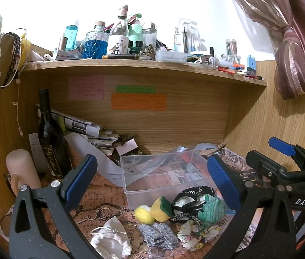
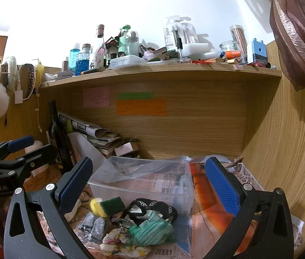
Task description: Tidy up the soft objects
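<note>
Left gripper [image 1: 152, 180] and right gripper [image 2: 149, 183]: both released, jaws wide, holding nothing. Below them at 6 o'clock, soft objects in a loose pile: yellow sponge [image 1: 161, 209], green cloth [image 1: 212, 208], white pouch [image 1: 111, 240], grey pads [image 1: 158, 235]. Clear box [image 1: 163, 172] just beyond at 12 o'clock, seemingly empty. Probably nothing sorted yet; everything left. Free room above the pile; wine bottle [image 1: 50, 133] at 10 o'clock, wooden wall at 3 o'clock.

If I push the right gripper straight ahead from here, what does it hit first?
Most likely the clear bin: it sits between the open right gripper fingers, just past the soft pile lying below them. Depth is uncertain.
</note>
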`<state>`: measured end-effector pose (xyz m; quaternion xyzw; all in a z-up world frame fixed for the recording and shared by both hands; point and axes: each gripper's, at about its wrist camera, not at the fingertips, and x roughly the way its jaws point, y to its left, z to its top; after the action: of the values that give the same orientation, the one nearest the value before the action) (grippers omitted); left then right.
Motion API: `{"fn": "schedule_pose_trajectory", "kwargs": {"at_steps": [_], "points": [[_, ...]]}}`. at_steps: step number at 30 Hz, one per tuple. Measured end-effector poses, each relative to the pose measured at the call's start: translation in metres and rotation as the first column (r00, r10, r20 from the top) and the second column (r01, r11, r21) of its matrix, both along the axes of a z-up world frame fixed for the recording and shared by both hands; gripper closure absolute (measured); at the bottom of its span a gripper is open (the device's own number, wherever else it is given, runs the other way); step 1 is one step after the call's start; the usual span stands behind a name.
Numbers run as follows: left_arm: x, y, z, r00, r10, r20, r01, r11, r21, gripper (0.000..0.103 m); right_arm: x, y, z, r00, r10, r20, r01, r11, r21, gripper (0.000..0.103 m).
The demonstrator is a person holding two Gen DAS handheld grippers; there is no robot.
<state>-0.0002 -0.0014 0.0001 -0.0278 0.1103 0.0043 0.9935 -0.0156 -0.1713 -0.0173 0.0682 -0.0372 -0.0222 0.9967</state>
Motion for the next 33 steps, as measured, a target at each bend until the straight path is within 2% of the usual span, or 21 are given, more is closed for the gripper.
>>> {"fn": "schedule_pose_trajectory", "kwargs": {"at_steps": [25,33], "points": [[0.002,-0.009,-0.002,1.0,0.0,-0.001,0.0,1.0,0.002,0.0,0.0,-0.001,0.0,1.0,0.002,0.0,-0.002,1.0,0.002,0.0],[0.008,0.003,-0.014,0.998,0.008,-0.06,-0.008,1.0,0.003,0.0,0.005,-0.001,-0.002,1.0,0.011,-0.026,-0.01,1.0,0.01,0.0]]}}
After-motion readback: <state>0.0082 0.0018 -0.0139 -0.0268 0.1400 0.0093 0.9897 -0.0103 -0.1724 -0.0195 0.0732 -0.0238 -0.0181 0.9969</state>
